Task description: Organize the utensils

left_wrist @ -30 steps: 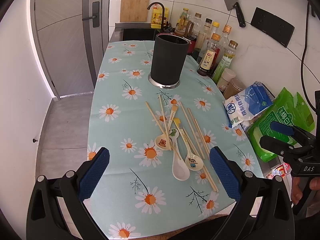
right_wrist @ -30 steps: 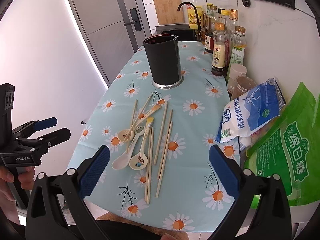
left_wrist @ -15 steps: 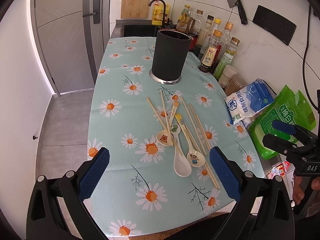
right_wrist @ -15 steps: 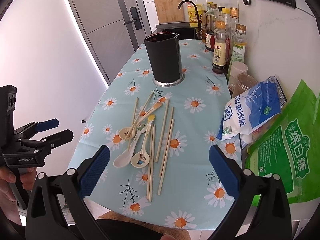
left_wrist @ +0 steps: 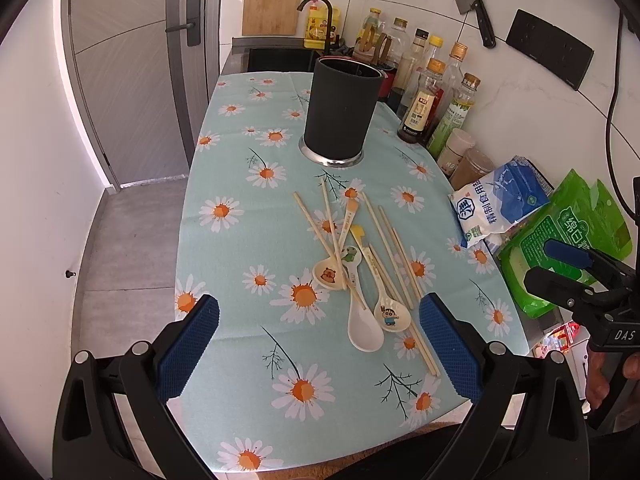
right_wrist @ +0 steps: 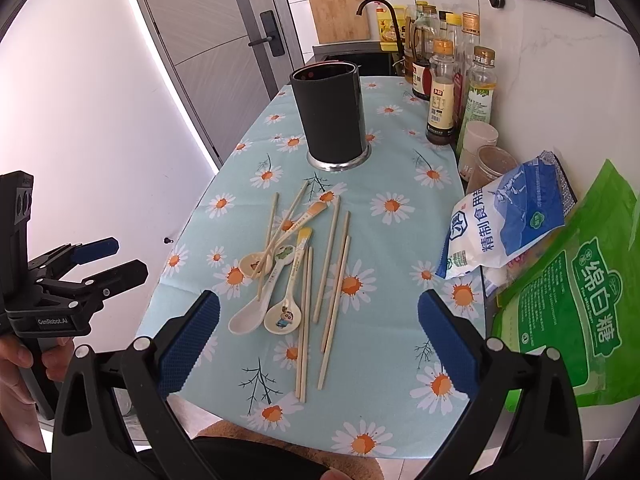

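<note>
Utensils lie in a loose heap on the daisy-print cloth of the counter [left_wrist: 224,248], about midway along it: several wooden chopsticks [left_wrist: 394,256] fanned and crossing, and three spoons among them, a plain white spoon [left_wrist: 362,330], a cartoon-boy spoon [left_wrist: 392,314] and a brown-animal spoon [left_wrist: 329,274]. How many chopsticks there are is hard to count where they overlap the spoon handles. Toward the far end stands the black holder [left_wrist: 340,114], upright on a metal base; its inside is dark and cannot be made out. Along the right edge, bottles [right_wrist: 442,96], a blue-and-white bag [right_wrist: 508,216] and a green bag [right_wrist: 568,292] crowd the wall, the green one cut off by the frame.

Left gripper [left_wrist: 318,350] hovers above the near end with its blue pads wide apart, gripping nothing; the spoon bowls lie just beyond and between its fingertips. Right gripper [right_wrist: 318,346] likewise stands wide open and empty, above the near ends of the chopsticks. The near counter edge is partly hidden by both tools.
</note>
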The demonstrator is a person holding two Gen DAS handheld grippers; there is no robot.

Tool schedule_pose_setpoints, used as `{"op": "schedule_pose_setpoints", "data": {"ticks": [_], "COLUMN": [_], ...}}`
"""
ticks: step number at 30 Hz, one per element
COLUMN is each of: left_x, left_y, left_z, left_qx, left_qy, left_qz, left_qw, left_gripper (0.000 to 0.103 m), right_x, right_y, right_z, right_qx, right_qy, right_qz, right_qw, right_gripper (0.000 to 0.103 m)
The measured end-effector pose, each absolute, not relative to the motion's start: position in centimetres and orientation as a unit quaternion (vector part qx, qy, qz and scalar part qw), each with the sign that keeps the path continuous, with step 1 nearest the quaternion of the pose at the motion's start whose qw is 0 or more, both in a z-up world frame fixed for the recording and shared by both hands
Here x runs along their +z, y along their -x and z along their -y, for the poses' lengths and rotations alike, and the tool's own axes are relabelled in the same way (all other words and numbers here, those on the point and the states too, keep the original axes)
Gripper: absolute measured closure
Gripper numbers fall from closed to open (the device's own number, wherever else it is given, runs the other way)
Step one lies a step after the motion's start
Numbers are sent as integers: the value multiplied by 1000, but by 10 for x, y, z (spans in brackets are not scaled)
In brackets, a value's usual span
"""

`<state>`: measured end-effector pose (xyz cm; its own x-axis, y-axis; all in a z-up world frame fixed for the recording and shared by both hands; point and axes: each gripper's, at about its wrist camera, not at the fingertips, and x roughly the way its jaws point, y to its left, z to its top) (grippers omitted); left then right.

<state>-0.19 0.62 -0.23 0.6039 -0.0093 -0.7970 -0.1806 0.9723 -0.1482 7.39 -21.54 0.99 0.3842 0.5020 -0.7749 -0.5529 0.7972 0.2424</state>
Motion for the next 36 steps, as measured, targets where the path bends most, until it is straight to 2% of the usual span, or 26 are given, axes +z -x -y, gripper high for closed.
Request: {"op": "schedule_pose_setpoints", "data": {"ticks": [36], "left_x": [-1], "left_y": [-2], "left_z": [-9], "left_qx": [47], "left_qy": [103], "left_qz": [-444], "left_qw": [889], "left_gripper": [6], "right_x": [9], "right_y": [-76], "right_z": [209], "right_qx": [323], "right_qy": [27], "right_qz": [-459], "right_qw": [827], "right_gripper": [5]}}
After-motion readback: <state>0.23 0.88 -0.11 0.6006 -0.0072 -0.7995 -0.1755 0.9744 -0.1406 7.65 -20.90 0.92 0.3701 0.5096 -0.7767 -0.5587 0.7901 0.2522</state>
